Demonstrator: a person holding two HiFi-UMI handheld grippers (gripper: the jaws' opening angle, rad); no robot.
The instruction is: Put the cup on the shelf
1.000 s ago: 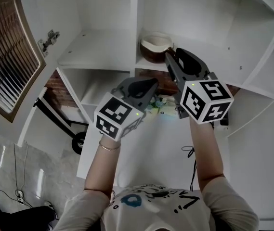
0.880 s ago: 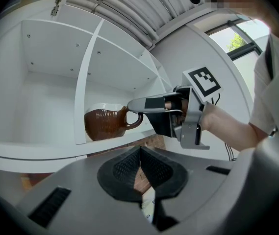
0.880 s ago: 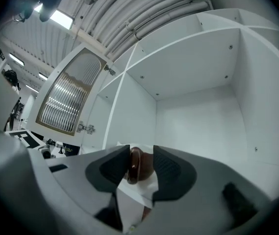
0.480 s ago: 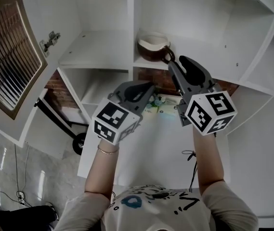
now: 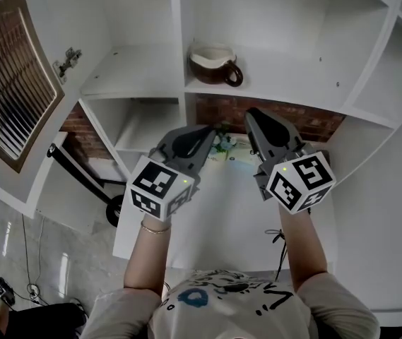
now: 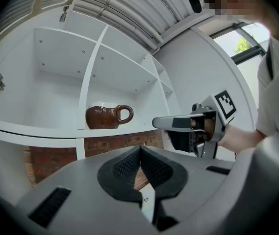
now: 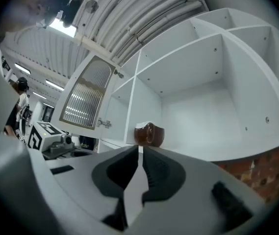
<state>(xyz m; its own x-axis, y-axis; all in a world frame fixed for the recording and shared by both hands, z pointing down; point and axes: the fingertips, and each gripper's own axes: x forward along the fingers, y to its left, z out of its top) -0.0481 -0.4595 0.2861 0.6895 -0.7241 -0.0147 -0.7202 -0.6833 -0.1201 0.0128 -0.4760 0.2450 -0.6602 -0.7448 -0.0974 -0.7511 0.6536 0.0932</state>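
Observation:
The brown cup (image 5: 213, 63) with a cream inside stands upright on the white shelf (image 5: 285, 83), just right of the divider, handle to the right. It also shows in the left gripper view (image 6: 105, 116) and the right gripper view (image 7: 149, 133). My right gripper (image 5: 251, 113) hangs below and in front of the shelf, clear of the cup. Its jaws (image 7: 140, 148) have just been closing and stand together with nothing between them. My left gripper (image 5: 211, 129) is shut and empty (image 6: 140, 148), lower left of the cup. The right gripper (image 6: 155, 123) appears beside it.
A cabinet door (image 5: 10, 83) with ribbed glass hangs open at the left. Under the shelf are a brick wall (image 5: 271, 115) and a white table (image 5: 222, 217) with small packets (image 5: 232, 154) at its back. A cart wheel (image 5: 116, 207) stands left of the table.
Both grippers have drawn back and down from the shelf. The right gripper, earlier at the cup's handle, is now apart from it with its jaws closed. The cup stays on the shelf.

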